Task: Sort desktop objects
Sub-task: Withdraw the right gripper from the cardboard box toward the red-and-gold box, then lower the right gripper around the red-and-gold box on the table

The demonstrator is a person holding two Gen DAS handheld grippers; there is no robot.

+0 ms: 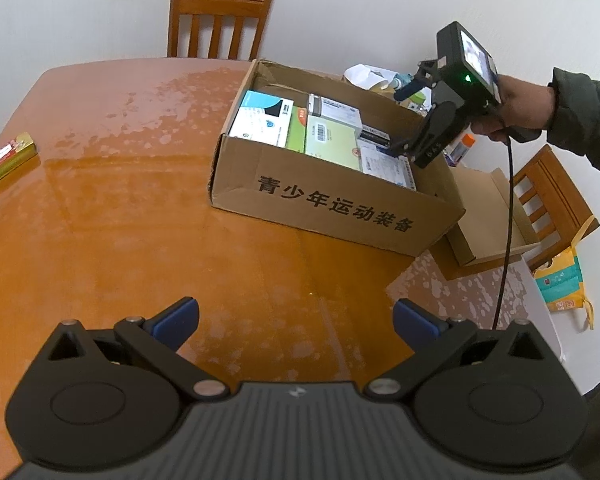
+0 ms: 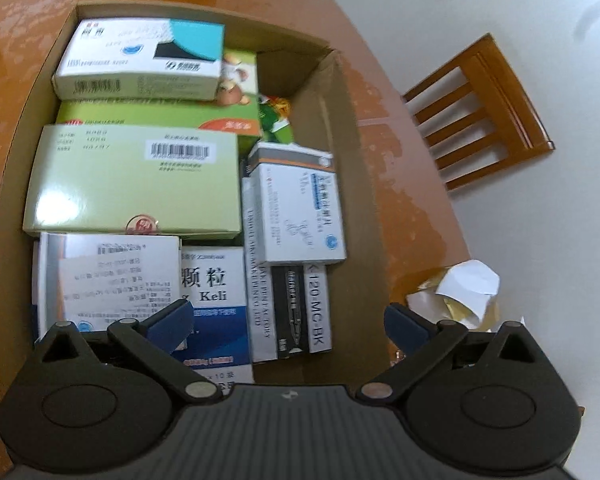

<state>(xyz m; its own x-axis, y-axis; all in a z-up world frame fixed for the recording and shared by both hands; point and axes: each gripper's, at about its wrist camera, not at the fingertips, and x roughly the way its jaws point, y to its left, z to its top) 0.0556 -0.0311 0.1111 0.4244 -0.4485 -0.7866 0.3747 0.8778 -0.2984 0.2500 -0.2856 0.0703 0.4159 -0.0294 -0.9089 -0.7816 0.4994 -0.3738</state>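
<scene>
Both claws wide open (empty), right claw (image 2: pixel 288 320) over cardboard box (image 2: pixel 332 128)

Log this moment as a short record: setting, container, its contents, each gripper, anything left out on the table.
setting: wooden table, two chairs beside it
container: open cardboard box
contents: packed with small cartons, pale green carton among them
left gripper: open, empty, over bare table
right gripper: open, empty, over the box
left out: red and gold box at table edge
</scene>
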